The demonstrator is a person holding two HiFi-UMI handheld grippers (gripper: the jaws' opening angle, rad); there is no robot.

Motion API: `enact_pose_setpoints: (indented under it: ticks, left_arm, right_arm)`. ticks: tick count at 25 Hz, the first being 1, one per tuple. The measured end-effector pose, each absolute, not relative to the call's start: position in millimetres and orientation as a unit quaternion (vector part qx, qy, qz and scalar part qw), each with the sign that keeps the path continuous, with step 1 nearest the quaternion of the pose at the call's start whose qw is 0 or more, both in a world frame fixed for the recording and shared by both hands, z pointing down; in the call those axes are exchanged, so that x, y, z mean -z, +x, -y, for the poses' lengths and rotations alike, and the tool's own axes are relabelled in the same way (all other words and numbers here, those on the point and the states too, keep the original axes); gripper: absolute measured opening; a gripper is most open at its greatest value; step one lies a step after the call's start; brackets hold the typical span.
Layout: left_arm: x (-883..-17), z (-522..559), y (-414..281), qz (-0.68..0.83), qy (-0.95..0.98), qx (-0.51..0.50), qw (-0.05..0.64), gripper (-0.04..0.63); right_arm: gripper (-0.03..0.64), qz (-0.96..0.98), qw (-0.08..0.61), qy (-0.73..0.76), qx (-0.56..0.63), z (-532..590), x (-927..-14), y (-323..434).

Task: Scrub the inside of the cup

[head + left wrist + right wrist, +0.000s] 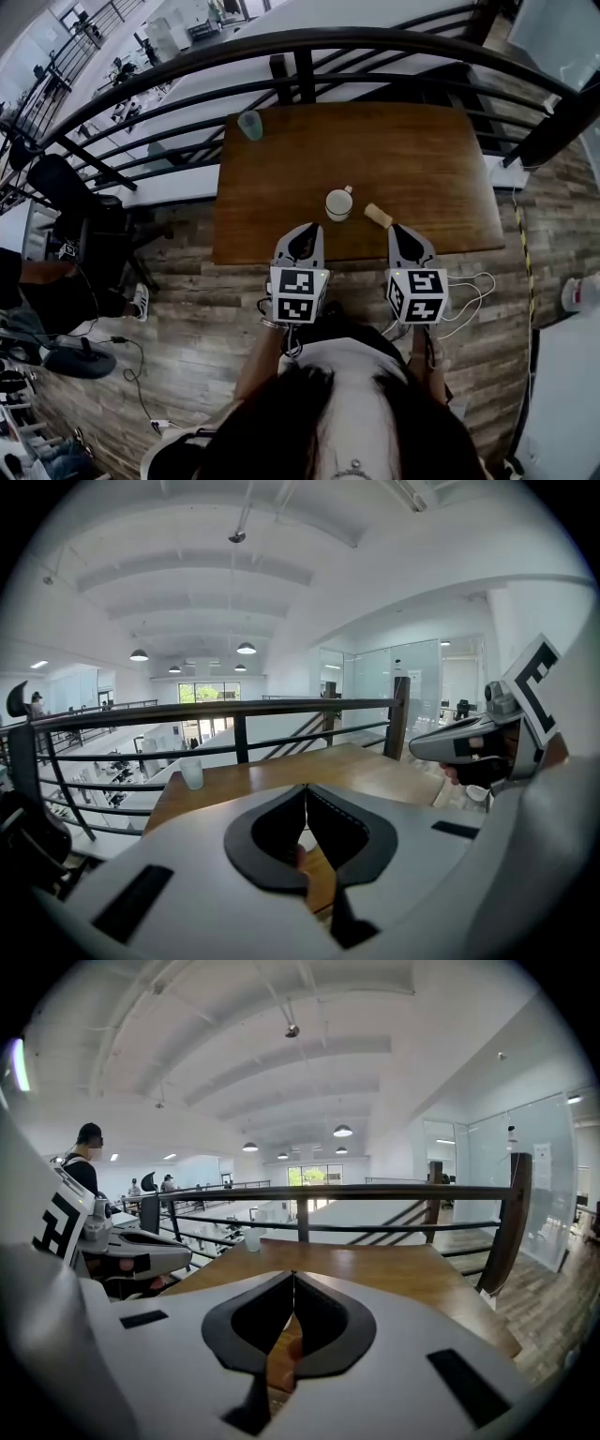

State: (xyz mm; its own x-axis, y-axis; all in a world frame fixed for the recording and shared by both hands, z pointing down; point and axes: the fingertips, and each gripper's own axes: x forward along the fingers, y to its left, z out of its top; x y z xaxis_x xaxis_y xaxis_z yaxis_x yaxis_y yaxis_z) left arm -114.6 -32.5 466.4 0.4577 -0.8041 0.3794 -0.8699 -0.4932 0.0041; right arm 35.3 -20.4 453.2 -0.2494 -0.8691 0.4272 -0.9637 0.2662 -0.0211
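Note:
In the head view a small white cup (338, 204) with a handle stands upright near the front edge of the wooden table (281, 178). A tan scrubbing sponge (378, 216) lies just right of it. My left gripper (314, 230) hovers at the table's front edge, a little left of and nearer than the cup, shut and empty. My right gripper (399, 231) is beside the sponge's near right end, also shut with nothing in it. In the left gripper view the jaws (306, 791) meet; so do those in the right gripper view (293, 1277). Cup and sponge are hidden behind the gripper bodies there.
A translucent plastic tumbler (250, 125) stands at the table's far left corner (192, 773) (251, 1239). A dark metal railing (309, 42) runs behind the table. A black office chair (66, 202) sits at the left, and white cables (473, 291) lie on the floor at the right.

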Motion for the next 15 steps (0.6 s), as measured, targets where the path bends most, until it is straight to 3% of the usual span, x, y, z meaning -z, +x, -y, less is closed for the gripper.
enact_pose_setpoints:
  ticks: [15]
  left_arm:
    - [-479.3, 41.2, -117.9, 0.489, 0.851, -0.155, 0.11, 0.011]
  right_arm:
    - [0.038, 0.777, 0.198, 0.584, -0.129, 28.1, -463.7, 26.4]
